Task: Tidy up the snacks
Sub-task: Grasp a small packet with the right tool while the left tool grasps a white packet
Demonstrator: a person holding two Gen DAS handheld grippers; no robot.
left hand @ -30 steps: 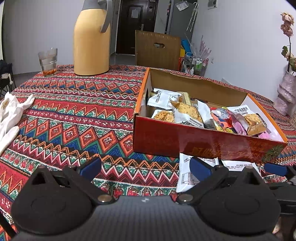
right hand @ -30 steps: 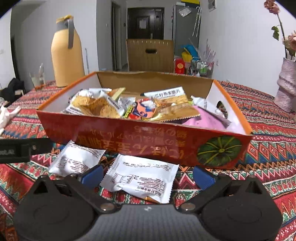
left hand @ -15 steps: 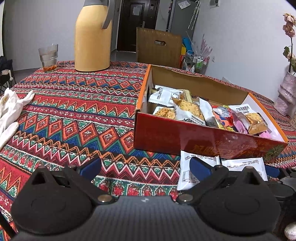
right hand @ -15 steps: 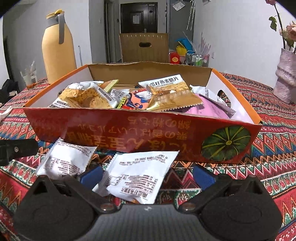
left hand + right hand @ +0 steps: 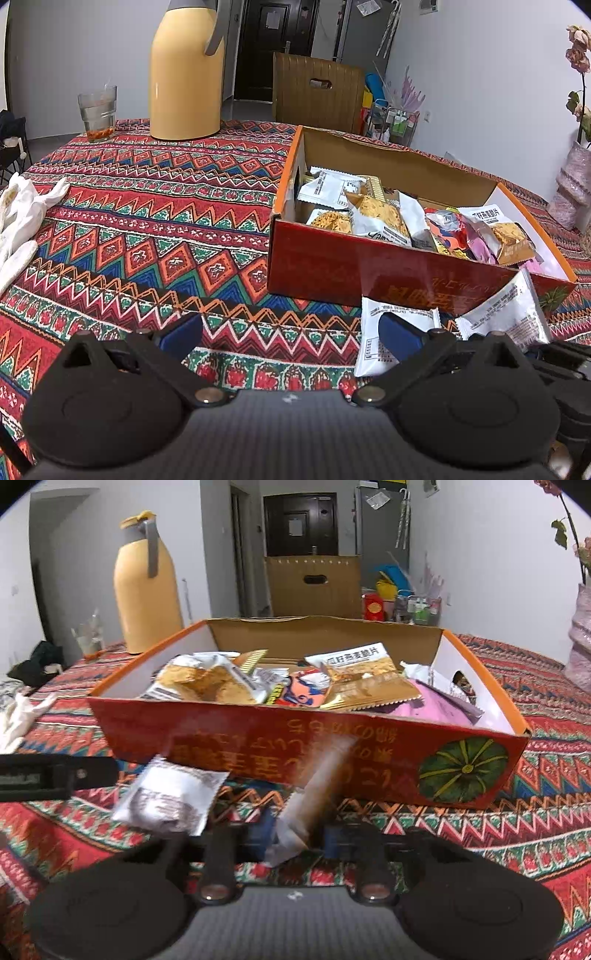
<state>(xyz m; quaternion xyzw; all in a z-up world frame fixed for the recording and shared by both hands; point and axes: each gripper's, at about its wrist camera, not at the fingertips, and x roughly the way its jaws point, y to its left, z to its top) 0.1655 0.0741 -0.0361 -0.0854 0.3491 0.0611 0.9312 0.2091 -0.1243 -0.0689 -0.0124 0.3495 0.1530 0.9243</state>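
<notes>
My right hand-held gripper pinches a white snack packet at lower centre, before the red box. My left hand-held gripper is spread above the tabltop; another packet lies lower right.

Left matte black plastic two-finger gripper, two rounded lobes with embossed discs at five and seven o'clock, blue finger pads, brass-coloured pivot screws, grey ribbed centre panel, right matte black plastic two-finger gripper of matching build, silver pivot screws.
</notes>
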